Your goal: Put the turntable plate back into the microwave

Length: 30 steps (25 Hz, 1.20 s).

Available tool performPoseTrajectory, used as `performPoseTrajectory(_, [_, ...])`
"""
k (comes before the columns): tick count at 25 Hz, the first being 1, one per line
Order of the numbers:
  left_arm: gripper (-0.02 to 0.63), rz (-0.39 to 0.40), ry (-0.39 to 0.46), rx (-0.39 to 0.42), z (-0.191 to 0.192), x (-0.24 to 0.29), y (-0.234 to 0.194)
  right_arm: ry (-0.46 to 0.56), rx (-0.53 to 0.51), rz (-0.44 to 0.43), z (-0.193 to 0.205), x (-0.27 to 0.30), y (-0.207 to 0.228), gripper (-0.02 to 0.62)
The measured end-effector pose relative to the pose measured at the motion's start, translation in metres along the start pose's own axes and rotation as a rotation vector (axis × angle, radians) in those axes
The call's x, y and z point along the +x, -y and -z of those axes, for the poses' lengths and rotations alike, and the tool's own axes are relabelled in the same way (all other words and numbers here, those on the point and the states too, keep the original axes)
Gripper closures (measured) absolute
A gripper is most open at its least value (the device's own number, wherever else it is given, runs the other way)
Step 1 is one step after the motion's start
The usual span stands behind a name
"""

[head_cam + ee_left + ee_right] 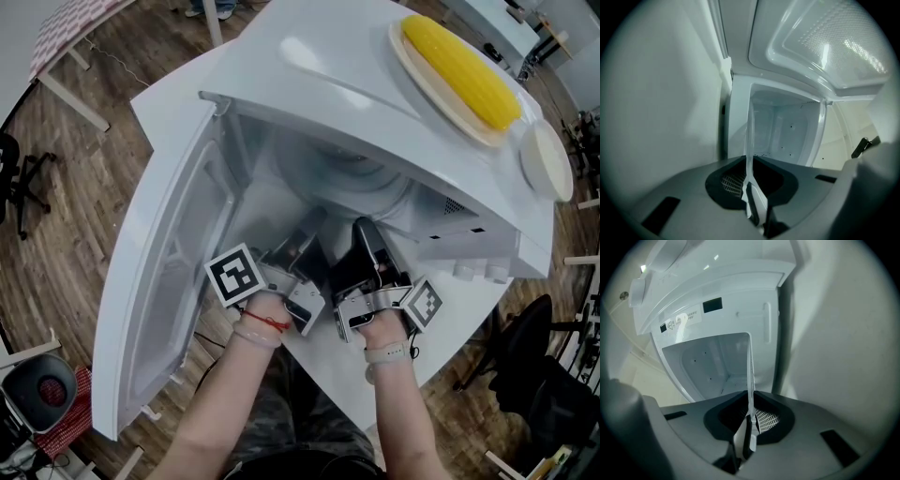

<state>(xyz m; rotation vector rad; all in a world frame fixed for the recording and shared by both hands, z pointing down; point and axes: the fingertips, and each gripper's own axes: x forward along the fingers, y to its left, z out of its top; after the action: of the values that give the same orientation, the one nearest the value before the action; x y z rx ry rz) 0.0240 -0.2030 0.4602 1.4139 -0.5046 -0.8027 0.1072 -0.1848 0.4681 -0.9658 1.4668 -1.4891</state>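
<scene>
Between the jaws of our left gripper point(754, 206) stands the thin glass rim of the turntable plate point(750, 140), seen edge-on and rising straight ahead of the tips; the jaws are clamped on it. Our right gripper point(746, 439) bites the same plate the same way, with the rim standing up out of the pinch and running forward into the cavity of the microwave point(717, 329).

From the head view we have both tools side by side, almost touching, nose-first in the opening. The plate shows as a pale round shape just beyond their tips, inside the cavity (whether it rests on the cavity floor we cannot tell). The open door point(159, 281) hangs to the left of the left gripper. Above both tools, on the microwave's roof, a corn cob point(459, 70) lies on a dish point(397, 47), nearer the right gripper's side.
</scene>
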Motion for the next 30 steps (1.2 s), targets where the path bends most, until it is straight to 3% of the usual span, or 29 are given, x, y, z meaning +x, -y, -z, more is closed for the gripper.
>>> performPoseTrajectory(8, [0.560, 0.010, -0.023, -0.022, 0.011, -0.010, 0.005, 0.032, 0.009, -0.010, -0.009, 0.000, 0.001, 0.543])
performPoseTrajectory(21, [0.560, 0.004, -0.069, 0.012, 0.030, -0.016, 0.006, 0.031, -0.001, -0.007, -0.007, -0.018, -0.001, 0.543])
performPoseTrajectory(30, [0.577, -0.019, -0.162, 0.147, 0.055, -0.022, 0.005, -0.085, -0.200, 0.000, 0.011, -0.032, -0.017, 0.545])
